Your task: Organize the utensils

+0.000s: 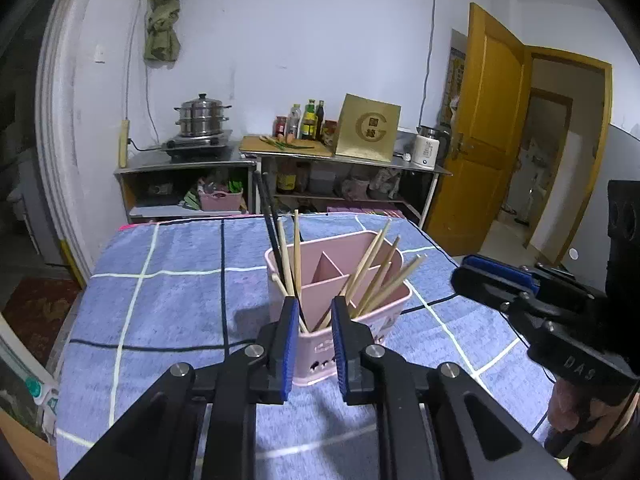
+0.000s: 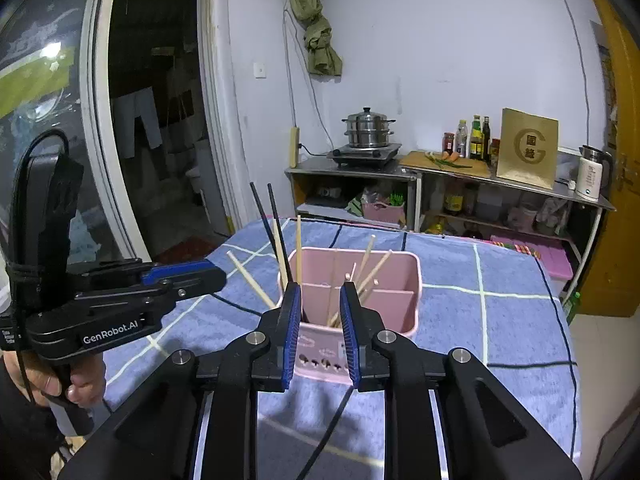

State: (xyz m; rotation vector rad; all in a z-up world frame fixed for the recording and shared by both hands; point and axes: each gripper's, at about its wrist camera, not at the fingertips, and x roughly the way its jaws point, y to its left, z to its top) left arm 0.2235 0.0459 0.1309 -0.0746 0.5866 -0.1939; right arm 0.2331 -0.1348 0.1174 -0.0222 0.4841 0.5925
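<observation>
From the left wrist view the open yellow door (image 1: 480,128) and the hallway beyond it show at the far right, while the right wrist view looks instead into a dark doorway (image 2: 156,120) with laundry hanging inside. Both views centre on the pink utensil caddy (image 1: 360,320) standing on the blue checked tablecloth (image 1: 172,304), its dividers splitting it into compartments; wooden chopsticks (image 1: 376,272) lean out of the right side and a pair of black chopsticks (image 1: 270,224) rises from the left corner beside more wooden ones. Only the right wrist view shows a single wooden chopstick (image 2: 250,280) slanting out past the caddy's left wall. Behind the table, steel shelving carries a steamer pot (image 1: 202,116), sauce bottles (image 1: 306,120), a gold box (image 1: 368,128) and a white kettle (image 1: 427,150). The left gripper (image 1: 315,312) hovers level just in front of the caddy, fingers parted with nothing between them. The right gripper (image 2: 320,304) sits likewise, released and empty, and its side profile shows at the right edge of the left view.
</observation>
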